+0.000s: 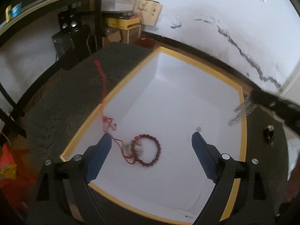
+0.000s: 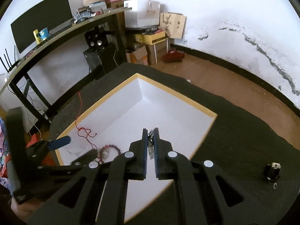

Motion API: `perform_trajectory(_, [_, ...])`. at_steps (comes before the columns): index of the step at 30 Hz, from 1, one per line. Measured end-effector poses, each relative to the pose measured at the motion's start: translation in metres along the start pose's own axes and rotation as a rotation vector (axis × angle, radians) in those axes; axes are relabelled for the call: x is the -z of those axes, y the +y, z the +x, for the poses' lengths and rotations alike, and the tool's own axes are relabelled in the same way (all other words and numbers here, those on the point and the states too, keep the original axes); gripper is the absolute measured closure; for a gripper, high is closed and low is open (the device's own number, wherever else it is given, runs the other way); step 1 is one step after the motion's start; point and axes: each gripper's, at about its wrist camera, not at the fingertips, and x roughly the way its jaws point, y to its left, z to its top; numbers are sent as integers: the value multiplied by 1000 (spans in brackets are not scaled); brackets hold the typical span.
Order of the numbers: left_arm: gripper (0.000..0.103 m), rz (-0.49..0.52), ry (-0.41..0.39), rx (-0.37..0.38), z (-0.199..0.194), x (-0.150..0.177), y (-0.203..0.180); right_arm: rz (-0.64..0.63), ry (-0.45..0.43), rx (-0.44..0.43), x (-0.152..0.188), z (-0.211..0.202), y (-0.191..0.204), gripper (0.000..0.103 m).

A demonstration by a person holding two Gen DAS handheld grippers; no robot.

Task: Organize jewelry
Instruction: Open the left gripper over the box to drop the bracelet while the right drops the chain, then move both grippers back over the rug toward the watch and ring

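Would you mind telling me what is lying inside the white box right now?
Inside the white box lie a dark red bead bracelet and a red cord that trails out over the rim. A small pale piece beside the bracelet is blurred. The near corner is hidden behind the left tool.

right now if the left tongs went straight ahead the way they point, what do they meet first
Probably the white floor of the box, just beyond the bead bracelet. The open left tongs point down into it with nothing between them; depth is hard to judge.
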Motion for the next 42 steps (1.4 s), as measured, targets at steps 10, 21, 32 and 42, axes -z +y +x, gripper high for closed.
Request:
perform_trajectory(10, [18, -95, -14, 15, -4, -4, 24, 13, 234, 25, 11, 94, 16, 96])
perform_trajectory(21, [18, -222, -27, 73, -8, -7, 45, -52, 281, 88, 24, 104, 24, 96])
perform_trajectory(32, [14, -187, -68, 45, -13, -8, 22, -64, 105, 82, 35, 41, 5, 7])
perform_trajectory(42, [8, -44, -82, 74, -12, -4, -62, 14, -94, 303, 96, -70, -74, 7])
